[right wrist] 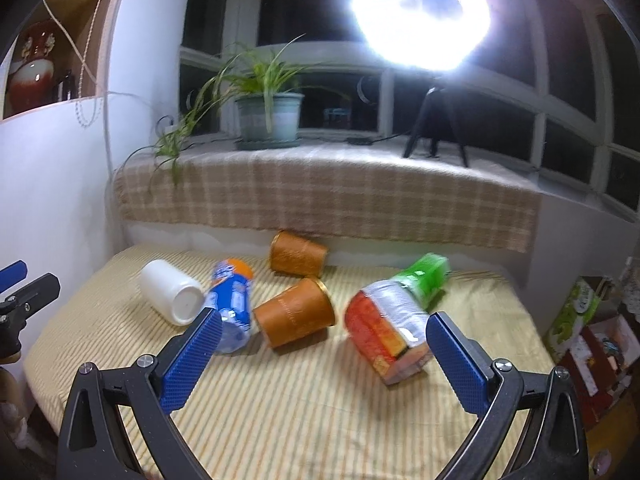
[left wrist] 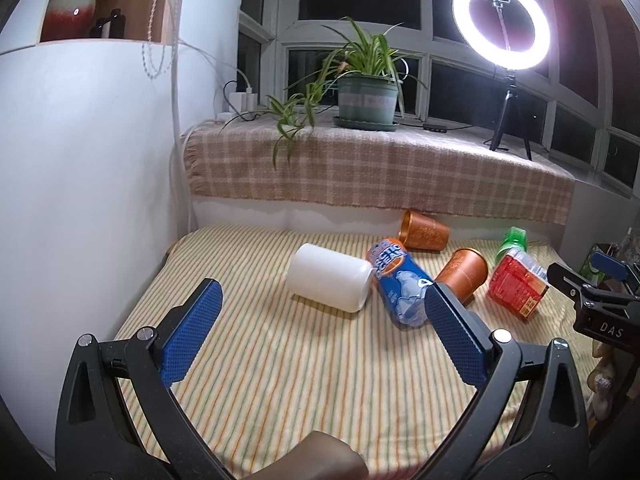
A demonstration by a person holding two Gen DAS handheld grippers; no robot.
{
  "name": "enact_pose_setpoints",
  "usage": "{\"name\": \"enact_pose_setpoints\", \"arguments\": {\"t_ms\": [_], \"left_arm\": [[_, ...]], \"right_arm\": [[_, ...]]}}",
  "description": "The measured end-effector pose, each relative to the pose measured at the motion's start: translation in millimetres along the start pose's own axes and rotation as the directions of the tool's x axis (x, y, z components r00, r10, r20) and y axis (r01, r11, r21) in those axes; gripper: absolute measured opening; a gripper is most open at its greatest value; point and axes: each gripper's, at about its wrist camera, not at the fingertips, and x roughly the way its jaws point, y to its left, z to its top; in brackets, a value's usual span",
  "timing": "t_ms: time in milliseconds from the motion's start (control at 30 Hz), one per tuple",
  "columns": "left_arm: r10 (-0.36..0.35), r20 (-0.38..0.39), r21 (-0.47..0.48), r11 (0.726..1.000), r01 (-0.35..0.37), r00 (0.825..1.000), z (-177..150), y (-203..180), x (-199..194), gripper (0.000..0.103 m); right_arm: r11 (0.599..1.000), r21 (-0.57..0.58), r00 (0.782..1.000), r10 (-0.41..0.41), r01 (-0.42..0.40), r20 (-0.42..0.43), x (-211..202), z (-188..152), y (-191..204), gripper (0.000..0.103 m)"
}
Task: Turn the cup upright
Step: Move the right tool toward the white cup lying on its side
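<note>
**Five containers on their sides, both tongs spread wide and empty**

Farthest left on the striped cloth (left wrist: 260,360) lies the white cup (left wrist: 330,282), tipped over, its long axis running from back-left to front-right. From the left wrist view it sits ahead of the left gripper (left wrist: 320,320), inside the span of the two blue pads (left wrist: 192,332), with bare cloth between pads and cup. The pads stand far apart and hold nothing.

Just right of the white cup, and apparently touching it, lies a blue bottle (left wrist: 400,288) with an orange cap, also on its side. Behind it, near the back wall, is one orange cup (left wrist: 424,234), its open mouth facing left. A second orange cup (right wrist: 296,312) lies nearer, its gold rim pointing to the back-right; in the right wrist view it sits almost centred ahead of the right gripper (right wrist: 324,344), whose pads are likewise wide and empty. Farthest right lies a red bottle (right wrist: 390,328) with a green cap, close to the right pad.

By position, the left gripper looks better placed for the white cup and the right gripper for the near orange cup. Either cup's axis lies slantwise to the tongs, so a grasp probably needs the wrist turned to close across the body before tilting it up.
</note>
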Motion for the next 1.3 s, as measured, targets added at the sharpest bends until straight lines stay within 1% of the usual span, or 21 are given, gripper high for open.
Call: {"name": "enact_pose_setpoints", "arguments": {"t_ms": [133, 233, 333, 533, 700, 833, 900, 933, 1067, 1133, 1300], "left_arm": [[0.028, -0.014, -0.013, 1.000, -0.028, 1.000, -2.2, 12.1, 1.0, 0.103], [0.048, -0.026, -0.031, 0.998, -0.049, 0.999, -5.2, 22.8, 1.0, 0.103], [0.070, -0.042, -0.049, 0.996, -0.072, 0.997, -8.7, 35.4, 1.5, 0.103], [0.110, -0.062, -0.070, 0.991, -0.114, 0.992, -14.1, 58.5, -0.2, 0.103], [0.134, -0.090, -0.094, 0.985, -0.143, 0.987, -21.5, 72.8, 0.5, 0.103], [0.146, -0.122, -0.109, 0.981, -0.160, 0.982, -27.5, 81.5, 5.5, 0.103], [0.149, -0.134, -0.116, 0.979, -0.165, 0.980, -29.2, 83.2, 7.5, 0.103], [0.150, -0.139, -0.120, 0.979, -0.167, 0.979, -29.9, 84.5, 7.9, 0.103], [0.160, -0.145, -0.133, 0.975, -0.180, 0.976, -32.9, 89.8, 7.0, 0.103], [0.168, -0.145, -0.140, 0.972, -0.189, 0.975, -33.8, 93.3, 5.8, 0.103], [0.188, -0.152, -0.154, 0.965, -0.211, 0.970, -36.0, 101.7, 2.8, 0.103]], "right_arm": [[0.997, -0.037, 0.998, 0.063, -0.064, -0.031, 16.0, 5.4, 12.3, 0.103], [0.990, -0.076, 0.992, 0.113, -0.118, -0.060, 28.9, 11.4, 24.8, 0.103], [0.972, -0.125, 0.976, 0.188, -0.201, -0.105, 45.9, 19.3, 42.0, 0.103], [0.931, -0.177, 0.940, 0.285, -0.318, -0.187, 76.9, 30.6, 73.8, 0.103], [0.902, -0.217, 0.915, 0.318, -0.373, -0.251, 106.0, 39.7, 96.2, 0.103], [0.874, -0.222, 0.879, 0.352, -0.432, -0.322, 127.9, 46.4, 111.4, 0.103], [0.853, -0.238, 0.858, 0.368, -0.465, -0.357, 136.7, 48.6, 120.7, 0.103], [0.843, -0.250, 0.851, 0.372, -0.477, -0.370, 140.1, 49.3, 125.5, 0.103], [0.802, -0.300, 0.826, 0.372, -0.516, -0.424, 158.1, 53.2, 147.6, 0.103], [0.780, -0.312, 0.806, 0.379, -0.543, -0.455, 167.1, 54.4, 158.6, 0.103], [0.731, -0.374, 0.781, 0.344, -0.571, -0.521, 189.9, 55.1, 186.7, 0.101]]}}
